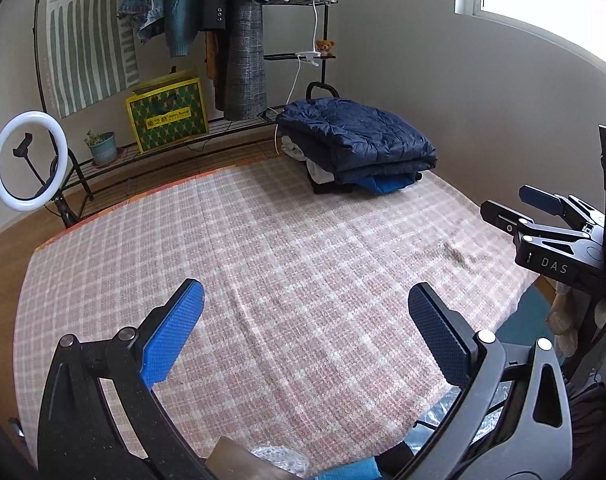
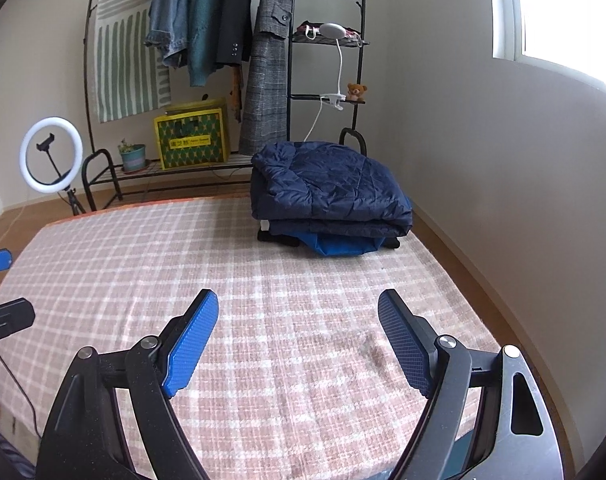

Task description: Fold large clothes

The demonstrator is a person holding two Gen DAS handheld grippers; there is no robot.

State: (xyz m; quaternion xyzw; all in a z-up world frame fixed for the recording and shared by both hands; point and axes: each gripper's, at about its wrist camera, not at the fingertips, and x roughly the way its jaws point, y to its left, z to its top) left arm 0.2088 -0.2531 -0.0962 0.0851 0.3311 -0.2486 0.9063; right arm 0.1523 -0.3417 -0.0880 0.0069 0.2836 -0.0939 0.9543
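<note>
A folded navy quilted jacket (image 1: 355,136) tops a stack of folded clothes at the far right of the pink plaid cloth (image 1: 263,248); it also shows in the right wrist view (image 2: 327,184), with a blue garment (image 2: 339,246) under it. My left gripper (image 1: 305,320) is open and empty above the cloth's near part. My right gripper (image 2: 299,322) is open and empty above the cloth too; it shows at the right edge of the left wrist view (image 1: 515,208). Both are well short of the stack.
A black clothes rack (image 2: 231,20) with hanging jackets stands behind the cloth. A yellow-green box (image 2: 193,140) and a potted plant (image 2: 133,156) sit on its lower shelf. A ring light (image 2: 51,154) stands far left. A wall runs along the right.
</note>
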